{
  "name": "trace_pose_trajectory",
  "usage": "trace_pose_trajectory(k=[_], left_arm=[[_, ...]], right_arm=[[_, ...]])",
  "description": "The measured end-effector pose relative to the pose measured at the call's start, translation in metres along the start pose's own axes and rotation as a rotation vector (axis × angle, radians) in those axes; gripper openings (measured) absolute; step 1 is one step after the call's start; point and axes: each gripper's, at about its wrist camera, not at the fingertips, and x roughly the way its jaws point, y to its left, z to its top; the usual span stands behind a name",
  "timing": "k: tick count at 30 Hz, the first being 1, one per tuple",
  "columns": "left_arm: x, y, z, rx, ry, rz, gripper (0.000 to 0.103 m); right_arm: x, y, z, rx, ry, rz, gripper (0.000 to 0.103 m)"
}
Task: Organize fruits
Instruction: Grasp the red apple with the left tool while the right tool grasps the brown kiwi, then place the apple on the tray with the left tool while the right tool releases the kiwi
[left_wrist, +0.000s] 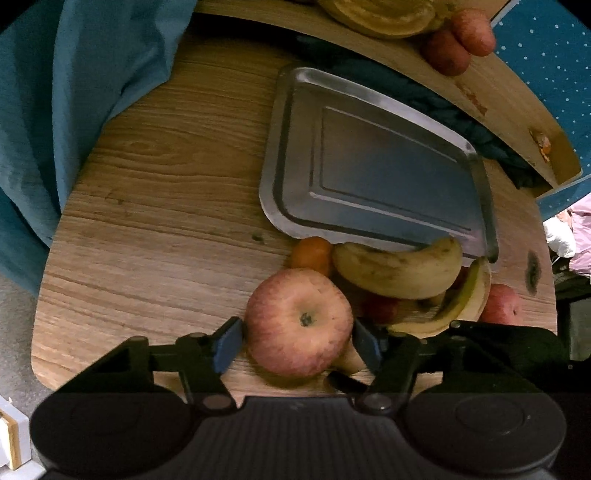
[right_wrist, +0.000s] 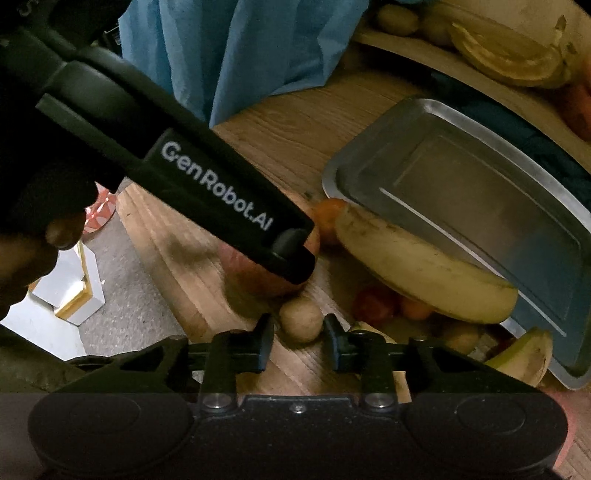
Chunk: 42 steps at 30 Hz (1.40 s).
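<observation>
Left gripper (left_wrist: 298, 341) pinches a round, red-yellow streaked apple (left_wrist: 299, 326); right gripper (right_wrist: 298, 341) stands spread around a small brown fruit (right_wrist: 301, 319).

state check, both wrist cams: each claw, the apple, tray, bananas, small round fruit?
left claw: pads at both sides of the apple; contact looks likely
apple: on the table, stem end up
right claw: open, straddling the small brown fruit
small brown fruit: on the table, not gripped
metal tray: no fruit in it
bananas: lying beside the tray, one overlapping its rim
</observation>
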Motion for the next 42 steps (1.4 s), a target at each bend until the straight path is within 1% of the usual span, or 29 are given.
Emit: trace_pose_trajectory(k=[8, 14, 21, 25, 30, 36, 42], left_arm=[[0.001, 0.003, 0.002, 0.012, 0.008, -0.016, 0.069], [-0.002, 0.009, 0.002, 0.013, 0.014, -0.016, 0.069], [-0.011, 0.025, 0.002, -0.002, 0.004, -0.004, 0.069], [-0.018, 0.033, 0.008, -0.016, -0.017, 0.001, 0.069], [-0.028, 0.040, 0.022, -0.023, -0.061, 0.005, 0.069], [-0.033, 0.041, 0.046, -0.009, -0.106, 0.008, 0.069], [-0.030, 0.033, 0.073, 0.020, -0.133, -0.003, 0.069]], right_arm=[[0.001, -0.001, 0.002, 0.025, -0.006, 0.009, 0.028], [-0.006, -0.002, 0.002, 0.043, -0.040, 0.025, 0.028], [-0.009, -0.005, 0.007, 0.065, -0.079, 0.033, 0.028], [-0.012, -0.005, 0.013, 0.058, -0.119, 0.051, 0.028], [-0.021, -0.009, 0.022, 0.059, -0.193, 0.055, 0.028], [-0.036, -0.020, 0.033, 0.090, -0.294, 0.022, 0.028], [-0.041, -0.044, 0.040, 0.159, -0.344, -0.062, 0.028]])
